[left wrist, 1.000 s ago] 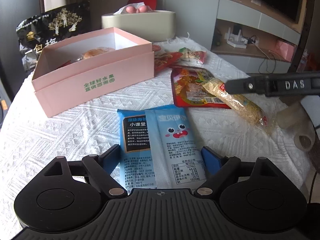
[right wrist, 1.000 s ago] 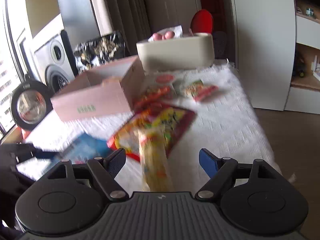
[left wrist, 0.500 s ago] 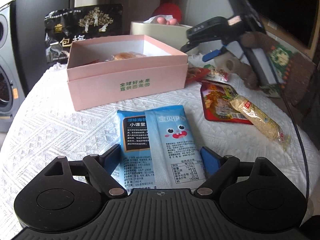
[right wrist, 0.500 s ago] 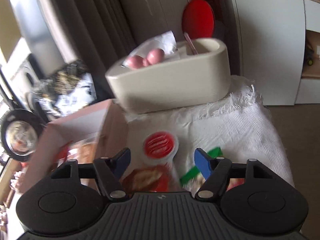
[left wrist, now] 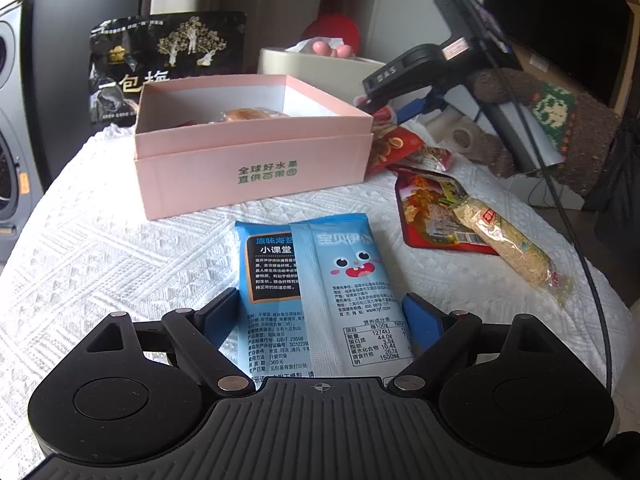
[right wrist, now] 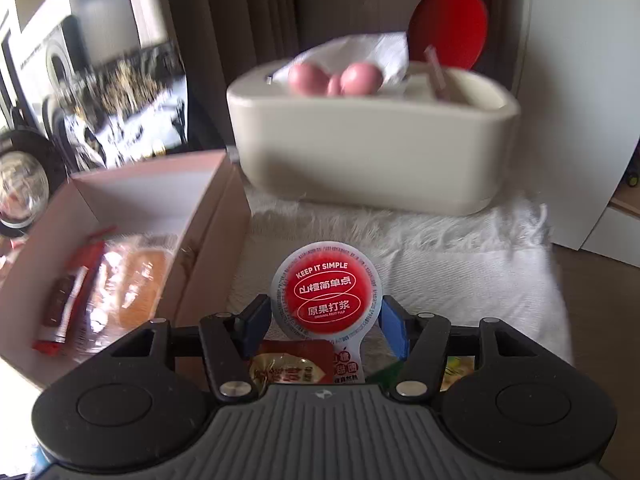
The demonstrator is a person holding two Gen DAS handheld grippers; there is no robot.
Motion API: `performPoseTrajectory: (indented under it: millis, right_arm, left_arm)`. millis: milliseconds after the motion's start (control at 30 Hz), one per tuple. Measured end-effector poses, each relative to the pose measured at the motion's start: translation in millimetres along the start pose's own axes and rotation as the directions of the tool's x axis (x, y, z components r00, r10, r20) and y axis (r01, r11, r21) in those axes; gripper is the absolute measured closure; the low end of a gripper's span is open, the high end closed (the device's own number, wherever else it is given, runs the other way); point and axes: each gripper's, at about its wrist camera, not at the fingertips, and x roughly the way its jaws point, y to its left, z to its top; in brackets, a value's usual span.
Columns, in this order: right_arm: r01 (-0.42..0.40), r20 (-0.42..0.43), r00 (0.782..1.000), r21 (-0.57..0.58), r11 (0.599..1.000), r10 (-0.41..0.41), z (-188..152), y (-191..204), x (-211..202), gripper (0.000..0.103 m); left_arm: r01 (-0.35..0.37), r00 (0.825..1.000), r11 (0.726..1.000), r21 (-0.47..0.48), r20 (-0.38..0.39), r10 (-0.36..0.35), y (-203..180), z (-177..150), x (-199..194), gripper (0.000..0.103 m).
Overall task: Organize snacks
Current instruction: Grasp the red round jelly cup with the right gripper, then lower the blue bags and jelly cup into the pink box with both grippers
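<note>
My left gripper [left wrist: 322, 314] is shut on a blue snack packet [left wrist: 320, 280] that lies lengthwise between its pads over the white tablecloth. Beyond it stands the open pink box [left wrist: 256, 160] with a wrapped bun [right wrist: 132, 280] and a red stick snack [right wrist: 68, 300] inside. My right gripper [right wrist: 325, 322] is at the box's right end, and its black body [left wrist: 396, 76] shows in the left wrist view. Its jaws are closing. A round red-lidded cup [right wrist: 326, 290] sits between the blue pads [right wrist: 256, 320], which flank the lid's rim without clearly pressing.
A cream tub [right wrist: 372, 152] holding pink balls stands behind the cup. A black bag [left wrist: 168, 64] leans behind the box. A red packet [left wrist: 420, 208], a long beige snack [left wrist: 504, 236] and a red nut packet [left wrist: 396, 148] lie to the right. A knitted sleeve [left wrist: 560, 120] reaches in.
My right gripper swung away from the long beige snack to the far side beside the box, and its jaws narrowed around the red-lidded cup. The blue packet stayed between my left fingers.
</note>
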Motion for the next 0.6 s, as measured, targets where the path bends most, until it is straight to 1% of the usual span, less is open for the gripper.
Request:
performPoseTrajectory:
  millis: [100, 233, 333, 400, 433, 467, 533, 567, 600]
  right_arm:
    - [0.012, 0.077, 0.997, -0.02, 1.0, -0.01, -10.5, -3.5, -46.6, 0.044]
    - [-0.049, 0.152, 0.987, -0.039, 0.998, 0.054, -35.0, -1.4, -120.7, 0.044]
    - [-0.1, 0.173, 0.978, -0.077, 0.992, 0.113, -57.9, 9.3, -167.1, 0.044]
    - [-0.13, 0.169, 0.975, -0.104, 0.986, 0.147, -72.3, 16.5, -189.9, 0.044]
    - [-0.141, 0.169, 0.973, -0.116, 0.983, 0.159, -78.0, 20.1, -199.7, 0.044]
    - [-0.148, 0.171, 0.971, -0.127, 0.981, 0.168, -83.0, 23.5, -207.3, 0.044]
    - [-0.16, 0.186, 0.965, -0.148, 0.976, 0.186, -92.4, 29.9, -222.1, 0.044]
    - [-0.164, 0.195, 0.962, -0.153, 0.975, 0.192, -95.9, 30.5, -228.9, 0.044]
    - [-0.166, 0.206, 0.959, -0.157, 0.974, 0.196, -97.0, 31.3, -234.6, 0.044]
  left_arm:
    - [-0.008, 1.0, 1.0, 0.018, 0.001, 0.008, -2.7, -2.3, -1.7, 0.012]
    - [-0.009, 1.0, 1.0, 0.03, -0.004, 0.009, -3.5, -2.4, -2.2, 0.012]
    - [-0.026, 1.0, 0.998, 0.05, -0.017, 0.027, -7.6, -2.6, -3.1, 0.012]
    - [-0.026, 0.999, 0.997, 0.07, -0.036, 0.029, -11.8, -3.0, -6.3, 0.013]
    - [-0.012, 0.999, 0.997, 0.072, -0.045, 0.015, -13.0, -2.7, -9.5, 0.014]
    - [0.02, 0.998, 0.998, 0.059, -0.058, -0.017, -12.5, -1.4, -14.5, 0.015]
    - [0.083, 0.995, 0.997, -0.001, -0.054, -0.083, -7.6, 6.5, -27.9, 0.016]
    - [0.098, 0.995, 0.995, -0.026, -0.027, -0.099, -5.0, 14.7, -37.6, 0.016]
    - [0.094, 0.996, 0.995, -0.033, 0.012, -0.094, -2.7, 24.8, -46.8, 0.016]
